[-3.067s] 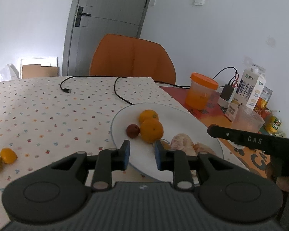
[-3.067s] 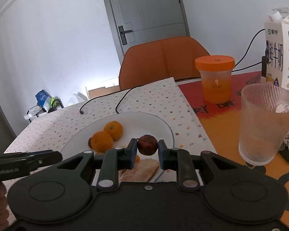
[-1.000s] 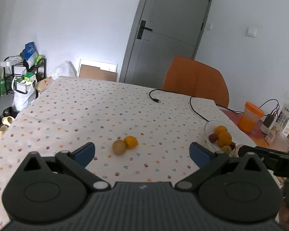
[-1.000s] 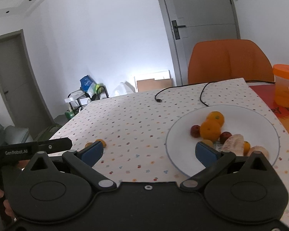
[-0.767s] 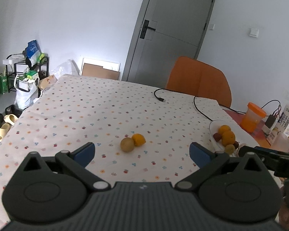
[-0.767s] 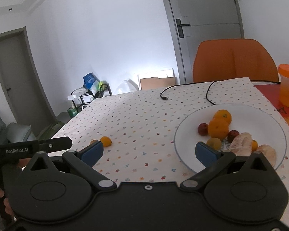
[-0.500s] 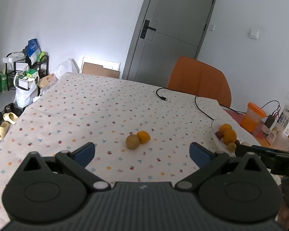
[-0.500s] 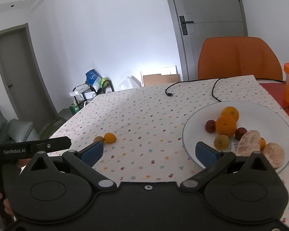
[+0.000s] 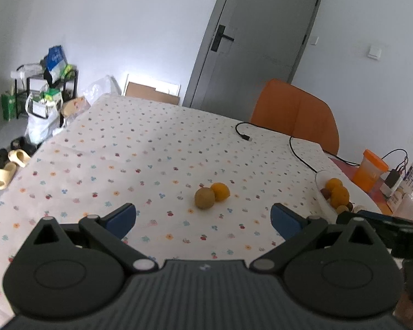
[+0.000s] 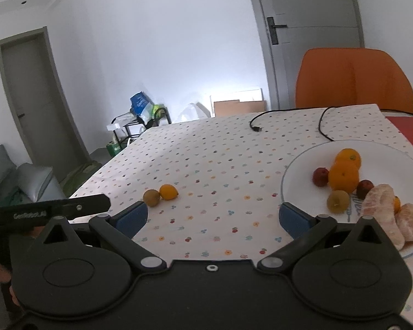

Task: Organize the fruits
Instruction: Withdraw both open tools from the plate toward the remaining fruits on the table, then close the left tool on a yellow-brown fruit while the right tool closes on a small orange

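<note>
Both tongs (image 9: pixel 203 216) (image 10: pixel 212 216) gaped empty; most fruit sat on the plate (image 10: pixel 297 165), while a kiwi (image 9: pixel 204 198) and orange (image 9: pixel 220 191) waited on the counter (image 9: pixel 140 148).

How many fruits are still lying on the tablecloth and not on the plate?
2: a brown kiwi and a small orange fruit touching side by side on the tablecloth, left of the plate.

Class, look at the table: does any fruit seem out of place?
Yes. A kiwi and a small orange fruit lie side by side on the tablecloth, well away from the plate where all the other fruit is gathered.
</note>
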Motion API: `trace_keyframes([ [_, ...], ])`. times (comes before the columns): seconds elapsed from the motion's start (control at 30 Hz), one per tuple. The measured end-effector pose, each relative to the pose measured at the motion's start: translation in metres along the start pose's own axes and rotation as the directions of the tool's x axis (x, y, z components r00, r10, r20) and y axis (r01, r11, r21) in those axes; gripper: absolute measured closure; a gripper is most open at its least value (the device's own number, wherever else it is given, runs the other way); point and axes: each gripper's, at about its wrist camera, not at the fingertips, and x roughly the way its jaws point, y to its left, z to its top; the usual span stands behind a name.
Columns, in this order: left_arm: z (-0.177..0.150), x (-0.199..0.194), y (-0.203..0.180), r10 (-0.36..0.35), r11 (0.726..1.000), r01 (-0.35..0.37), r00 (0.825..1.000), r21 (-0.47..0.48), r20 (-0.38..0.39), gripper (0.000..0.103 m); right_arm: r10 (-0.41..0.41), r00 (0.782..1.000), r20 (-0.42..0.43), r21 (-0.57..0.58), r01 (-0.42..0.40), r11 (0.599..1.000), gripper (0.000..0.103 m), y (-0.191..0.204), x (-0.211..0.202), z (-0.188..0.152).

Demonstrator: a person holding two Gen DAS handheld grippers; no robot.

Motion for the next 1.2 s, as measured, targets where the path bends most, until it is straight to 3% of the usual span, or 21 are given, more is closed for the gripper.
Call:
trace_keyframes([
  [0.27, -0.001, 0.009, 0.003, 0.016, 1.0, -0.016, 1.0, 0.019, 0.009, 0.003, 0.047, 0.998, -0.03, -0.061, -0.048, 0.997, 0.006, 0.011, 0.019, 0.001],
  [0.4, -0.002, 0.018, 0.004, 0.014, 0.999, -0.014, 1.0, 0.03, 0.002, 0.013, 0.053, 0.996, -0.066, -0.083, -0.059, 0.995, 0.021, 0.011, 0.034, 0.002],
  [0.5, -0.002, 0.024, 0.006, 0.016, 1.0, -0.016, 1.0, 0.027, -0.007, 0.02, 0.061, 0.995, -0.081, -0.08, -0.067, 0.995, 0.026, 0.009, 0.041, 0.003],
  [0.73, 0.0, 0.04, 0.005, 0.015, 0.999, -0.014, 1.0, 0.037, -0.025, 0.031, 0.067, 0.994, -0.09, -0.086, -0.075, 0.993, 0.029, 0.008, 0.046, 0.005],
  [1.03, 0.003, 0.057, 0.004, 0.014, 0.998, -0.011, 0.999, 0.055, -0.049, 0.046, 0.073, 0.992, -0.102, -0.078, -0.081, 0.994, 0.044, 0.004, 0.057, 0.008],
  [1.2, 0.006, 0.068, 0.002, 0.009, 0.998, -0.006, 0.998, 0.059, -0.061, 0.052, 0.081, 0.99, -0.116, -0.075, -0.091, 0.993, 0.047, 0.002, 0.064, 0.009],
])
